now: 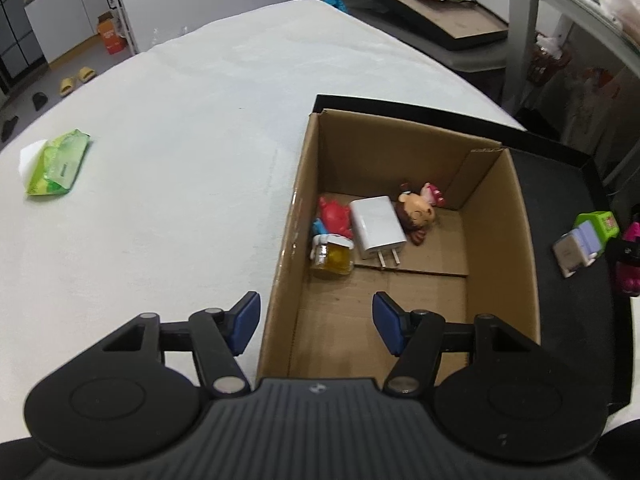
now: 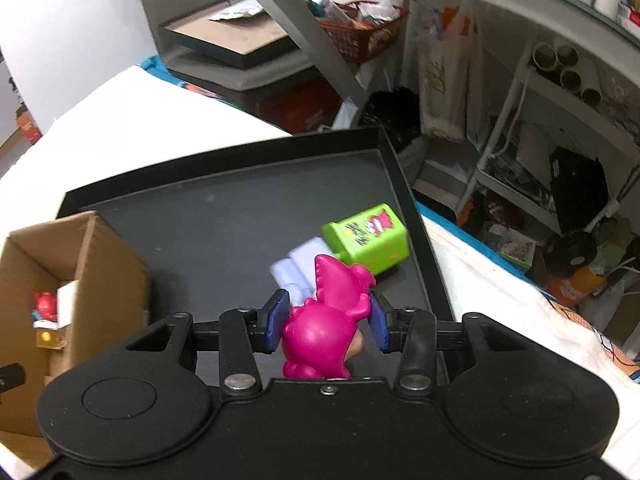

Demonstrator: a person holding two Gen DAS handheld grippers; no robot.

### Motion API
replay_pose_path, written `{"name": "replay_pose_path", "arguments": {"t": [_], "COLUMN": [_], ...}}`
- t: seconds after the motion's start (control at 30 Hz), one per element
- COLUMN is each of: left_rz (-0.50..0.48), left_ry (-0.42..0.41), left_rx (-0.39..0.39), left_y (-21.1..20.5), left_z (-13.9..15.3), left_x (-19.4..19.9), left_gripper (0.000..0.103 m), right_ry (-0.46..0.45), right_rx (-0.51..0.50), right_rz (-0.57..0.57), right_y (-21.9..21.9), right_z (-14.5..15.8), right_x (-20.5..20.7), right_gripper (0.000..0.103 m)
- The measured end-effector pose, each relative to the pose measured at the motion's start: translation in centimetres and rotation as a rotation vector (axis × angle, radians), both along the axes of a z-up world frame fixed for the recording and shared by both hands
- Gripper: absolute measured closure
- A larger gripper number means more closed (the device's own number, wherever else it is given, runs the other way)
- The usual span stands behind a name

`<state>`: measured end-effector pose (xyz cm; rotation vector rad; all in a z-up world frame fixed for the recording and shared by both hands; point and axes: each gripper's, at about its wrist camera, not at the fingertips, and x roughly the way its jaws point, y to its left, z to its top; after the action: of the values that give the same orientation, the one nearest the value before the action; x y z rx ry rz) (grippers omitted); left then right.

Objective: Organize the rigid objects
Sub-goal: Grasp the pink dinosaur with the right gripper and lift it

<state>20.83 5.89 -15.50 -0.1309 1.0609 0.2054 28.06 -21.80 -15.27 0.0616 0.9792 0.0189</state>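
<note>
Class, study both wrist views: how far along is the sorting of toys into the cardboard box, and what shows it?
Done: the cardboard box already holds a red figure, a white charger, a doll and a small jar. In hand: the right gripper is shut on the magenta figure. Left: the green toy and lilac piece lie on the black tray. The left gripper is open, empty.

The counter carries a white cloth. White cabinets line the far wall. A grey shelving frame stands alongside, packed with clutter.
</note>
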Motion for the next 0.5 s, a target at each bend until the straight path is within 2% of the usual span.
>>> {"name": "replay_pose_path", "arguments": {"t": [0.17,0.37,0.5], "left_rz": [0.003,0.022,0.021], "left_ry": [-0.029,-0.029,-0.034], "left_rx": [-0.038,-0.04,-0.048], "left_y": [0.6,1.5,1.9], "left_z": [0.2,0.1,0.0], "left_x": [-0.4,-0.7,-0.9], "left_gripper": [0.045,0.047,0.056], "right_ry": [-0.026,-0.045,-0.058], "right_rx": [-0.002,0.007,0.008], "right_rz": [0.039,0.085,0.124], "right_y": [1.8,4.0,5.7], "right_z": [1.5,3.2,4.1], "right_x": [-0.4,-0.8,-1.4], "right_gripper": [0.061,0.061,0.061]}}
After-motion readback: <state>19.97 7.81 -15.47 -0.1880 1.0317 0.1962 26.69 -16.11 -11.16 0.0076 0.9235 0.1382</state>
